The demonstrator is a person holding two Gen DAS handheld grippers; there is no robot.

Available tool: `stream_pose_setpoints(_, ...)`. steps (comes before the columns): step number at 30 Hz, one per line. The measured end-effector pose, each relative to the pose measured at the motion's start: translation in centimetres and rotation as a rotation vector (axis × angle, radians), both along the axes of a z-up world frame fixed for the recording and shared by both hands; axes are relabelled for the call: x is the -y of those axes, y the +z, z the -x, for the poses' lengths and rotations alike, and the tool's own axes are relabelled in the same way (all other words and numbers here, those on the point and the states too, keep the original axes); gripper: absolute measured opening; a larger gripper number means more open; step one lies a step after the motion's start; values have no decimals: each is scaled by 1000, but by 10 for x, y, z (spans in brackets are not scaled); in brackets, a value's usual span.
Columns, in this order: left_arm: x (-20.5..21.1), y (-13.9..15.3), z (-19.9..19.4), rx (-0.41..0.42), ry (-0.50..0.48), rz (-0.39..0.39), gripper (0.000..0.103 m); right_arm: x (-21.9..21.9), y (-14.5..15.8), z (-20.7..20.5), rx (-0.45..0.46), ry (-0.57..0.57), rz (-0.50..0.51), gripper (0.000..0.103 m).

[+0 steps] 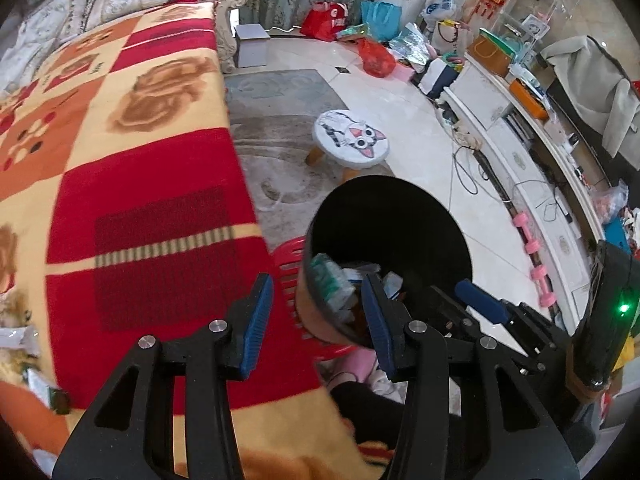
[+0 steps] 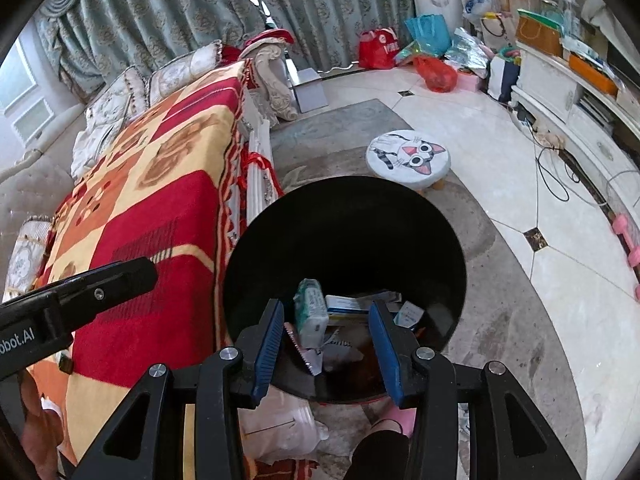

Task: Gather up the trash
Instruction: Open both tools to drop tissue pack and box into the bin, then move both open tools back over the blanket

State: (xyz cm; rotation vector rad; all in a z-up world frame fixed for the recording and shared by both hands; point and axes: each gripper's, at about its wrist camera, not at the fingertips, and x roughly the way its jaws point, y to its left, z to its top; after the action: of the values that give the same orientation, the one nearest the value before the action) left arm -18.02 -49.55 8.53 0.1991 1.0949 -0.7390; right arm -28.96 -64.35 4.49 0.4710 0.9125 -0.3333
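Black plastic forms the round bin [image 2: 348,240], which fills the lower centre of the right wrist view, just beside the red-and-orange checked blanket [image 2: 152,200] at left. The right gripper [image 2: 330,350] hangs over the bin's near rim, its blue pads spread apart with nothing between them; below and just beyond lie a green-and-white tissue pack [image 2: 310,314] and flat paper boxes [image 2: 352,304] on the bin floor. In the left wrist view the left gripper [image 1: 318,320] also stands apart and unloaded, straddling the bin's [image 1: 400,220] left rim beside the blanket [image 1: 132,184]. A cat-face stool [image 1: 351,138] stands beyond, upper centre.
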Motion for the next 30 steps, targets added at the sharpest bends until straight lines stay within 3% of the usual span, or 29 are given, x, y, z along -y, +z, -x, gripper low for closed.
stream_pose_setpoints(2,-13,3,0,11,17,-4,44,-8,3,-1,7,8,-3,45)
stream_pose_setpoints(6,-35,6,-3,20,47,-11,44,-27,9,-4,19,34,0,61)
stream_pose_setpoints(18,-118,17,-15,38,145,-35,44,-88,23,-22,41,133,-13,62)
stream_pose_setpoints(30,-235,23,-47,51,290,-69,44,-186,22,-62,24,374,-28,63)
